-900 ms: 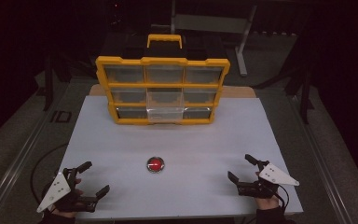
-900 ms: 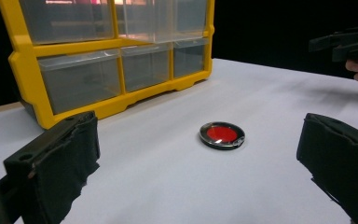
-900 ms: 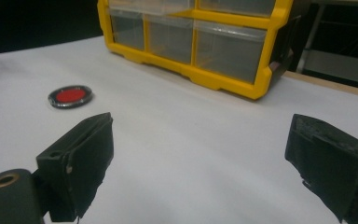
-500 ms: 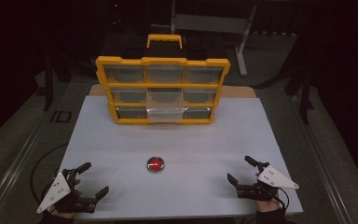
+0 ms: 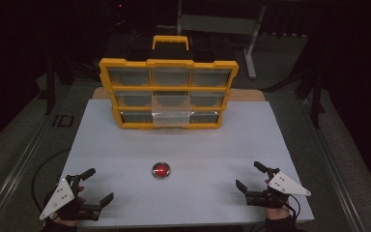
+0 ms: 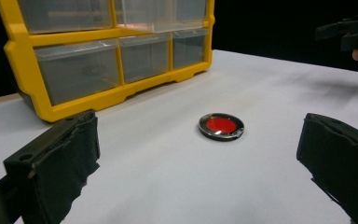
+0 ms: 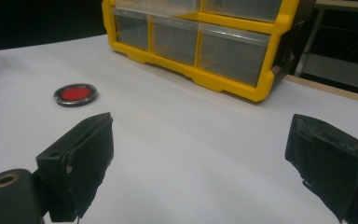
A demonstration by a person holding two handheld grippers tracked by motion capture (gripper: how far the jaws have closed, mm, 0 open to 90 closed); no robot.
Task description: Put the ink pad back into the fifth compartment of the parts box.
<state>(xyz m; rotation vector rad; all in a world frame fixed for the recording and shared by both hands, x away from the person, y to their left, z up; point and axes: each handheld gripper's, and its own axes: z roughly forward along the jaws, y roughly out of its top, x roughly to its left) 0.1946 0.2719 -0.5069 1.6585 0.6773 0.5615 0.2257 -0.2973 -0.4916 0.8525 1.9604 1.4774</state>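
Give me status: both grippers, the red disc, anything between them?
Left gripper open, empty, near table edge. Right gripper open, empty, opposite side. Red disc flat on white table, untouched, drawer organizer behind. Path clear.

Only one sign can be read: big dark letters "ID" point(image 5: 64, 120) on the floor, just left of the bench point(image 5: 125, 154), seen from the high view. No words or nos. show on the yellow drawer box point(image 5: 168, 92), the small red round thing point(image 5: 161, 170), or the bench top. Drawer fronts look blank & too blurry to tell more.
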